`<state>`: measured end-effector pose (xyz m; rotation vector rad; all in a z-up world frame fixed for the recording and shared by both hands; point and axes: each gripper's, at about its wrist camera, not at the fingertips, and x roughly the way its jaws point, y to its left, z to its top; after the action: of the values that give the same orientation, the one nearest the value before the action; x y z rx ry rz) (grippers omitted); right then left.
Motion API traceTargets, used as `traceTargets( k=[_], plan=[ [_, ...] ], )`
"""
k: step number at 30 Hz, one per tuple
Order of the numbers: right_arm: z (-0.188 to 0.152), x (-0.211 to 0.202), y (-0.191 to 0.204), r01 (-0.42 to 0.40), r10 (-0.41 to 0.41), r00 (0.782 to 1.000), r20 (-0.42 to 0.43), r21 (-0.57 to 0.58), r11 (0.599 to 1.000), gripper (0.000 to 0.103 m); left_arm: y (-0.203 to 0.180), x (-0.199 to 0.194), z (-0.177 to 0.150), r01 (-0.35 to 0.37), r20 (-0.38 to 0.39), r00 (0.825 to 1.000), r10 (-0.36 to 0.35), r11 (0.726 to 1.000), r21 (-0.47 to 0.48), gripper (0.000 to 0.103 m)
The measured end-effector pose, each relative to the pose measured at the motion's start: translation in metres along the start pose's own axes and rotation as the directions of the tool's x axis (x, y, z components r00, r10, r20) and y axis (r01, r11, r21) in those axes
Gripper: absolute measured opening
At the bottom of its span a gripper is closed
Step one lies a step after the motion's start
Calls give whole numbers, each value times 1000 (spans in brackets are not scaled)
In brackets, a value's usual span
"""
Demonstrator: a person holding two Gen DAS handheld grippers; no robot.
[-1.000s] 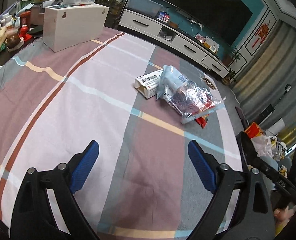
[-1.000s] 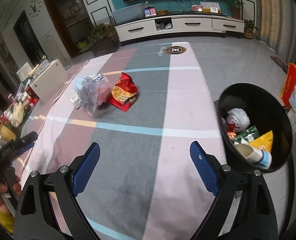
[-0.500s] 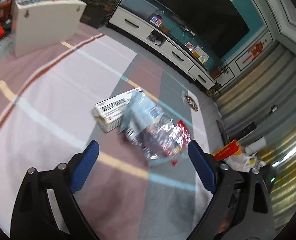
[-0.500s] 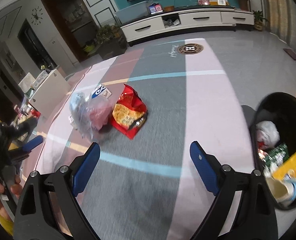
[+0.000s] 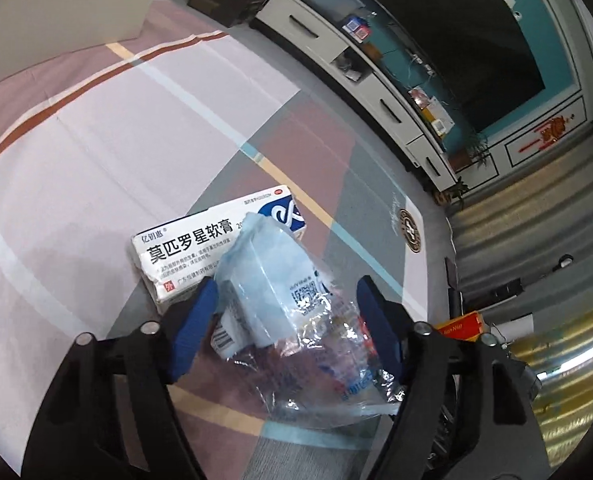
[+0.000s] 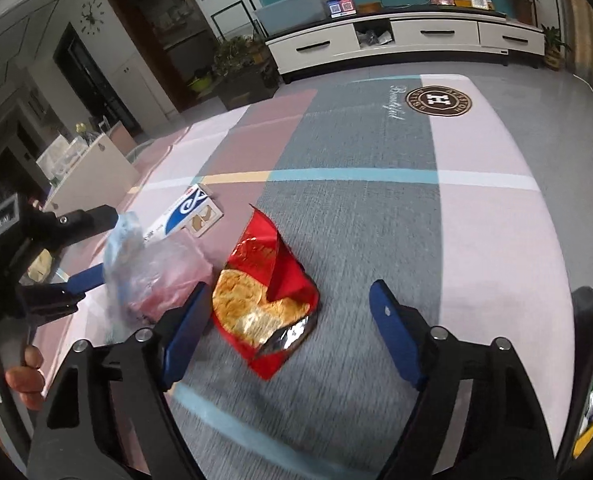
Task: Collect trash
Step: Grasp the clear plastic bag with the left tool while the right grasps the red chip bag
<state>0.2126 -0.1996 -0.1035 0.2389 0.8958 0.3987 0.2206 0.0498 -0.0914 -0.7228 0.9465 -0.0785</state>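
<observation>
While both grippers were held wide open, nothing was gripped.
At lower centre, the clear plastic bag (image 5: 296, 312) was straddled by the left gripper (image 5: 286, 316); the red snack wrapper (image 6: 266, 296) lay before the right gripper (image 6: 290, 314); thin film could be pinched and slipped.

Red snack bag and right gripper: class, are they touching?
Apart. The right wrist view shows the red snack bag lying on the rug between the right gripper's open jaws, with grey rug visible on both sides.

Crowded on the left, open carpet (image 6: 356, 232) on the right.
Plastic bag (image 5: 288, 304) wedged against medicine box (image 5: 200, 248) and red snack bag (image 6: 268, 292); bare carpet beyond toward the TV cabinet (image 6: 416, 36).
</observation>
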Motion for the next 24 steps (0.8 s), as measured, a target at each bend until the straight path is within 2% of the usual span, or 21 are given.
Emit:
traceTargets(
  k=[2,5,7,10,13,18,24],
  plan=[
    [1,8,1,-4,4,1000,-15,-6,1000,67,2,3,0,-19,-4,1000,19,1000,2,52],
    [1,11,3,-5,5,1000,-20,-14,1000,53,6,4,-2,-23,-10,1000,23,1000,3,39],
    [0,10,3,-6,6,1000,-19,-23,1000,31,7,4,-3,-15,-12,1000,15,1000,17,21],
    [-2,8,5,10,-10,1000,-21,-39,999,20,10,-4,-8,-1,-3,1000,1,1000,28,16],
    [-6,-3,7,31,-32,1000,-2,-44,999,17,16,-21,-11,27,19,999,-27,999,40,14],
    [-14,-35,1,53,-53,997,56,7,999,16,26,-71,-15,44,116,992,-57,993,112,14],
    [-30,-76,5,60,-65,992,111,50,997,16,27,-102,-17,24,151,987,-58,976,215,14]
  ],
)
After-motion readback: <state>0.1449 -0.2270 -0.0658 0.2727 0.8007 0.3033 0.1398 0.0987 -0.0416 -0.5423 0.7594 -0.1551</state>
